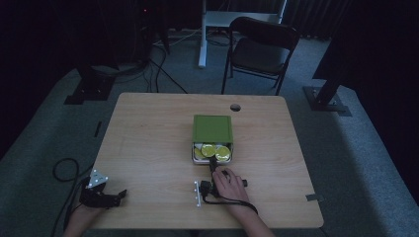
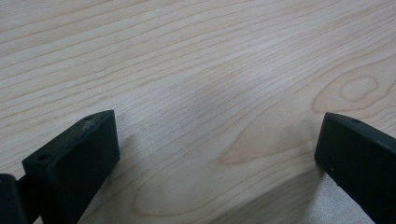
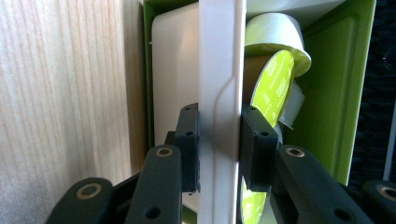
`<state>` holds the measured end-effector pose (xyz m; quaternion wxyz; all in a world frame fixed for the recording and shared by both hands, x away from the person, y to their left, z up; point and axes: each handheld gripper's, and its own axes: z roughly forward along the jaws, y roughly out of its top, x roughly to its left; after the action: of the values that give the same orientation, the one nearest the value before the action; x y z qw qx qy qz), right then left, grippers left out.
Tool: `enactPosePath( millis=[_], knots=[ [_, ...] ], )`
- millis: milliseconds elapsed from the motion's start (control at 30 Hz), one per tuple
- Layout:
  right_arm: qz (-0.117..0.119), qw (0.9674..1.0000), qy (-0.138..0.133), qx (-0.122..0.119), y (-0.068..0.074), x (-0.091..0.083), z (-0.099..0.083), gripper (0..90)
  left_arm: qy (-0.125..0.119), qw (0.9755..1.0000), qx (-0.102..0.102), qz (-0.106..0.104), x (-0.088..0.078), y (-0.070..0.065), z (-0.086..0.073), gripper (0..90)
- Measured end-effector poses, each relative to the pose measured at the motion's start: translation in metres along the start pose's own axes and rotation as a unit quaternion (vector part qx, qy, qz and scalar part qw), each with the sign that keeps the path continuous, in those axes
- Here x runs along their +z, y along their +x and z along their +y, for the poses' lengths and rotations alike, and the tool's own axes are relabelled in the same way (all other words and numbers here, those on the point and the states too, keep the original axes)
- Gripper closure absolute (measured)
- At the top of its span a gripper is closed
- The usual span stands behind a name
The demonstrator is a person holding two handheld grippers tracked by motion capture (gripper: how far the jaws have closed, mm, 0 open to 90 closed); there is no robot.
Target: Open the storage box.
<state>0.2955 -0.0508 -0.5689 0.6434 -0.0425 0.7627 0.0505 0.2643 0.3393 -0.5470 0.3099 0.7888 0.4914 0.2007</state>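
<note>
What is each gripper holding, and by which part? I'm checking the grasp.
The right gripper clamps the white drawer's front panel of the green box. The left gripper is open, holding nothing.

A dim room. A light wooden table fills the centre of the frame on grey carpet. A dark folding chair stands at upper centre, cables trail at upper left.

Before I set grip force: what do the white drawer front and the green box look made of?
The white drawer front looks like moulded plastic: thin, smooth, matt, with a formed bulge where the right tongs pinch it. The green box looks like plastic too, smooth with an even colour, though painted metal can't be excluded.
</note>
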Motion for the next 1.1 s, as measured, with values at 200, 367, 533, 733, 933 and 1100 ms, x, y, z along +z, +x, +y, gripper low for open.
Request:
enactPosePath(
  millis=[200, 367, 533, 733, 933, 1100],
  knots=[
    [0.007, 1.0, 0.002, -0.005, -0.001, -0.003, 0.002, 71.8, 0.0, 1.0, 0.0, 0.0, 0.0, 0.0, 0.0, 0.0],
    [0.009, 0.9999, 0.003, -0.005, -0.001, -0.008, 0.002, 71.8, 0.0, 1.0, 0.0, 0.0, 0.0, 0.0, 0.0, 0.0],
    [0.01, 0.9999, 0.004, -0.004, 0.0, -0.012, 0.002, 71.8, 0.0, 1.0, 0.0, 0.0, 0.0, 0.0, 0.0, 0.0],
    [0.012, 0.9999, 0.001, -0.008, 0.0, -0.017, 0.003, 71.8, 0.0, 1.0, 0.0, 0.0, 0.0, 0.0, 0.0, 0.0],
    [0.019, 0.9998, 0.002, -0.005, 0.0, -0.023, 0.004, 71.8, 0.0, 1.0, 0.0, 0.0, 0.0, 0.0, 0.0, 0.0],
    [0.019, 0.9998, -0.001, -0.009, 0.001, -0.027, 0.004, 71.7, 0.0, 1.0, 0.0, 0.0, 0.0, 0.0, 0.0, 0.0]
  ],
)
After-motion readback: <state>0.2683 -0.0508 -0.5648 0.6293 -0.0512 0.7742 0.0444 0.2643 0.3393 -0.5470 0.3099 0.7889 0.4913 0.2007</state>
